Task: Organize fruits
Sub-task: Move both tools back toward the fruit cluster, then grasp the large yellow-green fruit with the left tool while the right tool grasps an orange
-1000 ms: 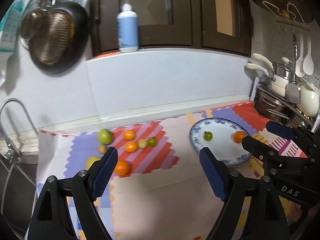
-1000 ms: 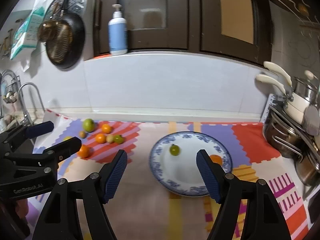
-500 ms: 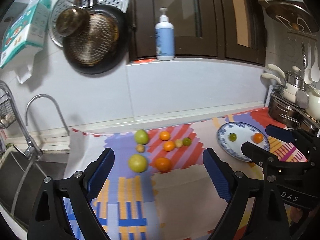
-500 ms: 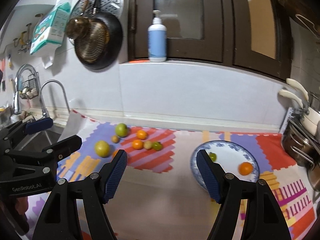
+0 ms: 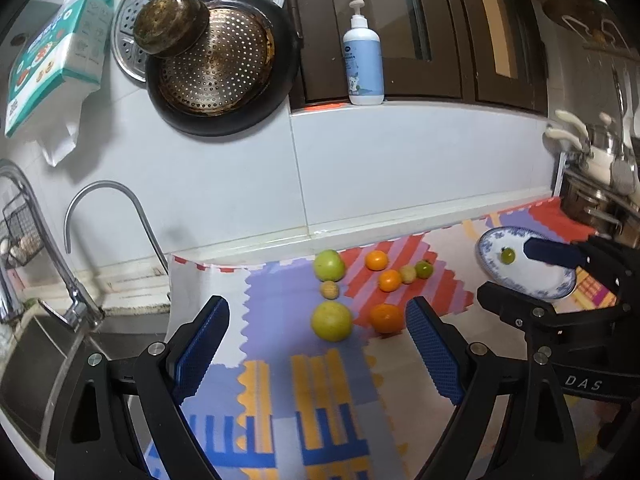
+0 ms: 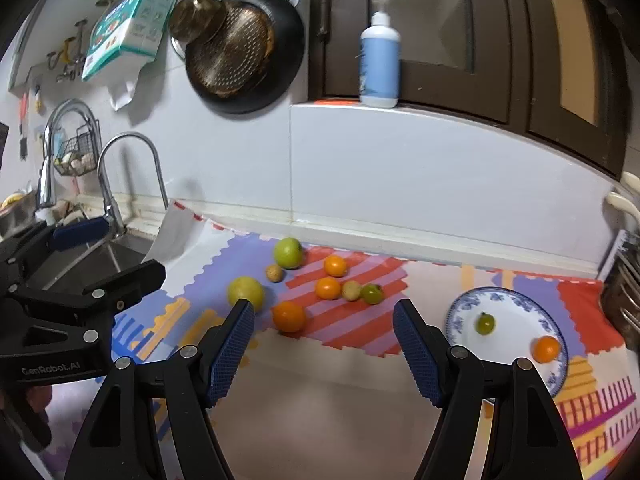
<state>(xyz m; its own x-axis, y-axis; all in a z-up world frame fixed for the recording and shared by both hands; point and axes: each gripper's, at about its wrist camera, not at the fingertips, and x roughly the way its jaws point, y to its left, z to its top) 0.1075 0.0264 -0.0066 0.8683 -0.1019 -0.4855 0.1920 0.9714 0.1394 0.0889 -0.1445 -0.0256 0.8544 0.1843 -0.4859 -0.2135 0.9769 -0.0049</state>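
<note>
Several fruits lie loose on the colourful mat: a large yellow-green one [image 5: 331, 320], a large orange [image 5: 386, 318], a green apple [image 5: 329, 265], small oranges [image 5: 377, 260] and a small green fruit [image 5: 423, 269]. A blue-and-white plate [image 6: 556, 376] at the right holds a small green fruit [image 6: 485, 323] and a small orange [image 6: 547, 349]. My left gripper [image 5: 318, 344] is open and empty, above the mat in front of the loose fruits. My right gripper [image 6: 324, 344] is open and empty, between the fruit group and the plate.
A sink with a curved tap [image 5: 100, 216] lies at the left edge of the counter. Pots [image 5: 592, 208] stand at the far right. A pan [image 5: 218, 76] hangs on the wall, and a pump bottle [image 5: 363, 60] stands on the ledge.
Both grippers have swung left, from facing the plate to facing the loose fruits. Both stayed open and empty. No fruit has moved.
</note>
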